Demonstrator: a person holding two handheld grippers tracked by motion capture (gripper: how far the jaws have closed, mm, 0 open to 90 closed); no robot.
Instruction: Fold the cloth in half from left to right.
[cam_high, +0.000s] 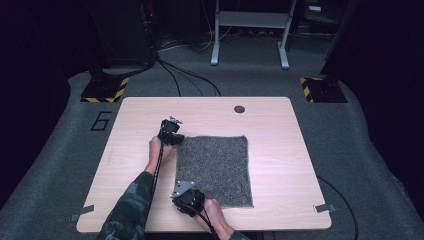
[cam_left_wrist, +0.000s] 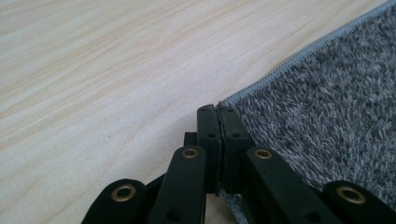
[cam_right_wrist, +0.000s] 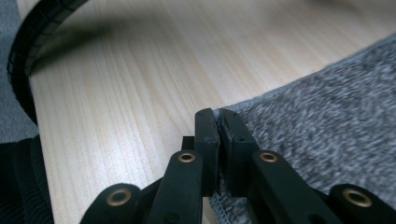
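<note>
Dark surroundings and grey floor covering enclose a light wooden table (cam_high: 210, 112) with rounded corners; a small dark round fitting (cam_high: 239, 109) sits near its far edge, right of centre. Black-and-yellow hazard-striped bases (cam_high: 105, 90) stand on the floor beyond the table's far corners, and cables (cam_high: 185, 75) run across the floor behind it.

A grey carpet square (cam_high: 215, 170) lies flat on the table, centred slightly toward the near edge, its near side close to the table's near edge.

Left gripper (cam_high: 171, 136): positioned at the carpet square's far left corner. In the left gripper view the jaws are closed, with the stitched corner of the carpet square (cam_left_wrist: 327, 107) pinched between the pads.

Right gripper (cam_high: 189, 198): positioned at the carpet square's near left corner. In the right gripper view the jaws are likewise closed on the carpet's bound edge (cam_right_wrist: 327, 126), which shows between and below the pads.

Both forearms enter from the table's near edge; the left sleeve (cam_high: 131, 210) is camouflage-patterned.
</note>
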